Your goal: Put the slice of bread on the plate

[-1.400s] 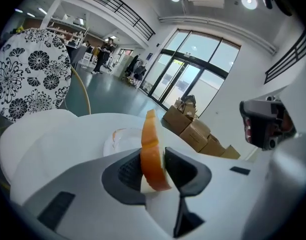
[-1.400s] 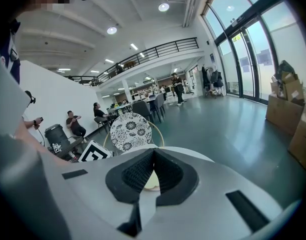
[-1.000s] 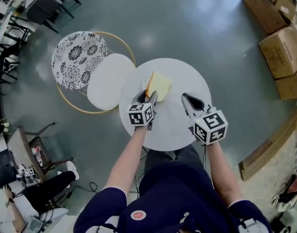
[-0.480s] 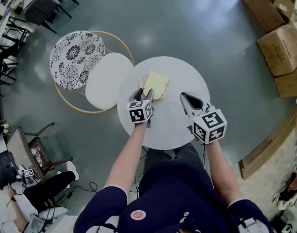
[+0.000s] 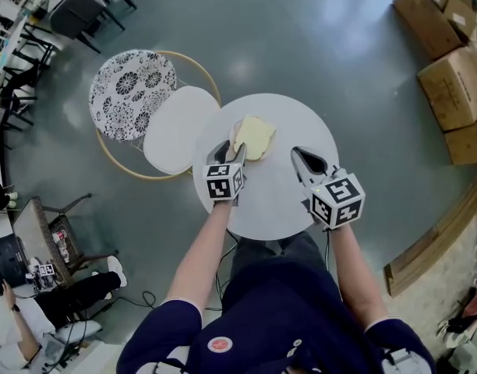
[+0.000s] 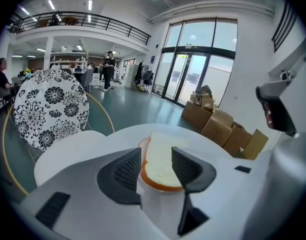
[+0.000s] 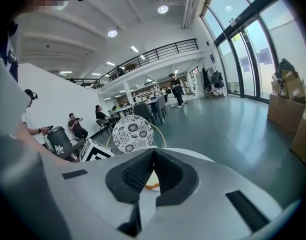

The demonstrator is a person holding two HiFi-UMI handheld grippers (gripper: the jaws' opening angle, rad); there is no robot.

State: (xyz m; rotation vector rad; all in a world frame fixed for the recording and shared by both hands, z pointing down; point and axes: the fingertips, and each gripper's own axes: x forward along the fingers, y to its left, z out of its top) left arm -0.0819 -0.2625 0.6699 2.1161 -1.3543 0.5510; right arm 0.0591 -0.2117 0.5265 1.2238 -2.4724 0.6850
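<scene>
A pale slice of bread (image 5: pixel 256 135) lies on a small orange-rimmed plate (image 5: pixel 237 131) on the far part of the round white table (image 5: pixel 270 201). My left gripper (image 5: pixel 232 153) hovers just short of the plate's near-left edge. In the left gripper view it (image 6: pixel 155 168) is open; the bread (image 6: pixel 160 156) and the plate's rim (image 6: pixel 159 186) show between its pads without touching them. My right gripper (image 5: pixel 297 156) hangs over the table to the right of the plate, and in its own view this gripper (image 7: pixel 153 156) is shut with nothing in it.
A wire chair with a black-and-white flowered cushion (image 5: pixel 131 93) and a white seat pad (image 5: pixel 176 129) stands close against the table's left side. Cardboard boxes (image 5: pixel 455 80) are stacked at the far right. People sit at desks at the left edge.
The left gripper's jaws have spread off the bread and drawn back slightly. The slice, tilted at the jaws before, now rests flat on the plate. The right gripper has not moved.
</scene>
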